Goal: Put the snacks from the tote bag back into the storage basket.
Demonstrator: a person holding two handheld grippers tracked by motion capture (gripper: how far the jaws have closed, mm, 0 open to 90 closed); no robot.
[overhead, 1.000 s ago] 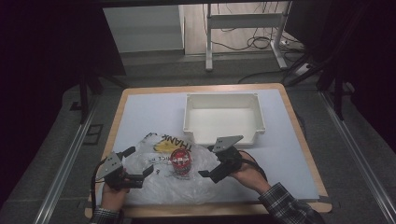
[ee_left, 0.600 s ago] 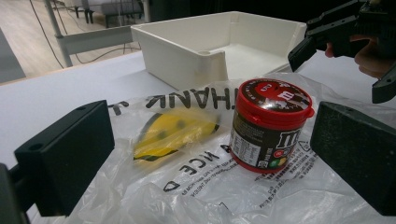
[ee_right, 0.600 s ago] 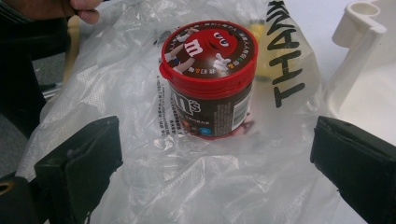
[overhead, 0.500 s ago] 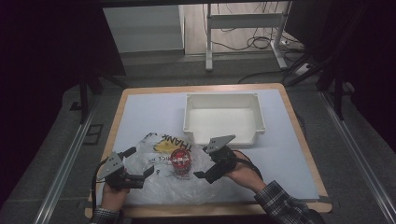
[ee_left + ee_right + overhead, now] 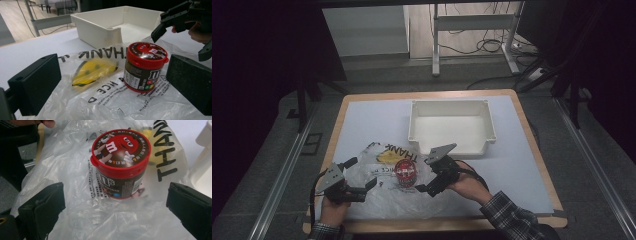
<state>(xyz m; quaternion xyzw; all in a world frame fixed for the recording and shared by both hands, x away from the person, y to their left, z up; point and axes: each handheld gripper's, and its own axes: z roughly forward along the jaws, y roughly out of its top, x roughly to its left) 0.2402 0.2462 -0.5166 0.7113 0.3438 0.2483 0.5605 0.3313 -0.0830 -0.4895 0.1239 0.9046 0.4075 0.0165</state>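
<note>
1. Candy jar [image 5: 405,173] stands upright on the plastic bag [image 5: 377,192], near the desk's [image 5: 522,165] front edge; the yellow item [image 5: 93,68] inside the bag is blurred by the film.
2. Left gripper [image 5: 362,186]: jaws wide open, holding nothing, left of the jar.
3. Right gripper [image 5: 426,176]: jaws wide open, empty, just right of the jar.
4. White bin [image 5: 452,127] lies behind, apart; bare desk to the right.

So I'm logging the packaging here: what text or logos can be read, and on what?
"THANK": plastic bag, black letters.
"NICE": same bag, partly creased.
"m": M&M's candy jar, lid and side.
Fine print on the jar's label: too small to read.
White bin: none.
</note>
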